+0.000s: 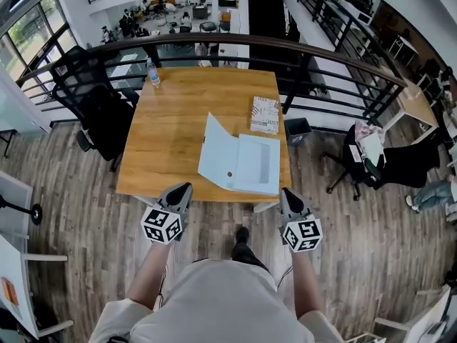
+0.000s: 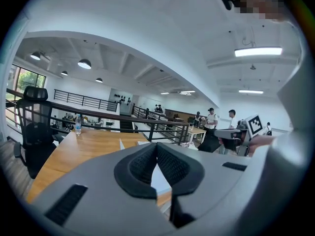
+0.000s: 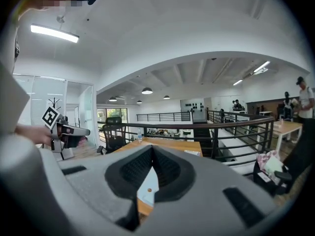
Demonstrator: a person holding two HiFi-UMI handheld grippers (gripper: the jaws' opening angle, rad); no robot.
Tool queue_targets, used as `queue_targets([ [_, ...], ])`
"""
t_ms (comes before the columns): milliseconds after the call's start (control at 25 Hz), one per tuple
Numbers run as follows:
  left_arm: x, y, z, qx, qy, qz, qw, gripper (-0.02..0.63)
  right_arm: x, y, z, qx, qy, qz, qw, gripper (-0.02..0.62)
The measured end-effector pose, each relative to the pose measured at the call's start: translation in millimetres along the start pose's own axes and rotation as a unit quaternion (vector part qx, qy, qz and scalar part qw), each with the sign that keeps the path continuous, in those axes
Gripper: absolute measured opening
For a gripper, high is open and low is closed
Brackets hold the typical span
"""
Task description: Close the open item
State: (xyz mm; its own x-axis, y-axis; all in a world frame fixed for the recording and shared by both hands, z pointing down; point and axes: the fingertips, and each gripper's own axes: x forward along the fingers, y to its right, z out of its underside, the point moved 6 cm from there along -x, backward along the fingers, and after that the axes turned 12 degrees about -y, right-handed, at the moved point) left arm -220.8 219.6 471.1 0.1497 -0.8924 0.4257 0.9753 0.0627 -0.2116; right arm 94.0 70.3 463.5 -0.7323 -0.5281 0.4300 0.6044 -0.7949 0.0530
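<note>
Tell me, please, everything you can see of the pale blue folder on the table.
The folder is pale blue and thin, plastic or card by its look, and it is open. Its right half lies flat on the wooden table, close to the front right corner. Its left flap stands up, tilted, from the fold. A small brown dot, perhaps a snap, shows near the fold, and there is a greyish rectangular patch on the flat half. Only the table touches it.
</note>
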Motion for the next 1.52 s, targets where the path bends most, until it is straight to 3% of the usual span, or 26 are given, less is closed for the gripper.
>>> queue_targets([
  [320, 67.5, -0.3, -22.5, -0.040, -0.005, -0.041, 0.9983, -0.005, 61.6, 68.6, -19.8, 0.004, -0.021, -0.040, 0.999, 0.002],
  [680, 133.0, -1.9, -39.5, -0.059, -0.012, -0.076, 0.9953, -0.005, 114.9, 140.1, -38.7, -0.006, -0.038, -0.068, 0.997, 0.002],
  [920, 159.3, -0.3, -49.0, -0.062, -0.017, -0.092, 0.9937, -0.005, 139.7, 169.7, -41.9, -0.005, -0.045, -0.085, 0.995, 0.002],
  [1240, 164.2, -4.5, -63.0, -0.055, 0.008, -0.100, 0.9935, -0.005, 159.3, 178.7, -40.7, 0.002, -0.051, -0.102, 0.994, 0.002],
  [1280, 162.3, -6.2, -65.0, -0.054, 0.014, -0.106, 0.9928, 0.001, 159.8, 179.3, -41.0, 0.002, -0.051, -0.102, 0.994, 0.002],
  [1400, 158.0, -13.0, -67.6, -0.049, 0.019, -0.118, 0.9916, 0.114, 160.7, 179.5, -41.0, 0.003, -0.050, -0.099, 0.994, 0.002],
  [1520, 156.2, -21.2, -66.0, -0.052, 0.016, -0.119, 0.9914, 0.120, 160.9, 176.9, -39.8, 0.005, -0.052, -0.092, 0.994, 0.002],
])
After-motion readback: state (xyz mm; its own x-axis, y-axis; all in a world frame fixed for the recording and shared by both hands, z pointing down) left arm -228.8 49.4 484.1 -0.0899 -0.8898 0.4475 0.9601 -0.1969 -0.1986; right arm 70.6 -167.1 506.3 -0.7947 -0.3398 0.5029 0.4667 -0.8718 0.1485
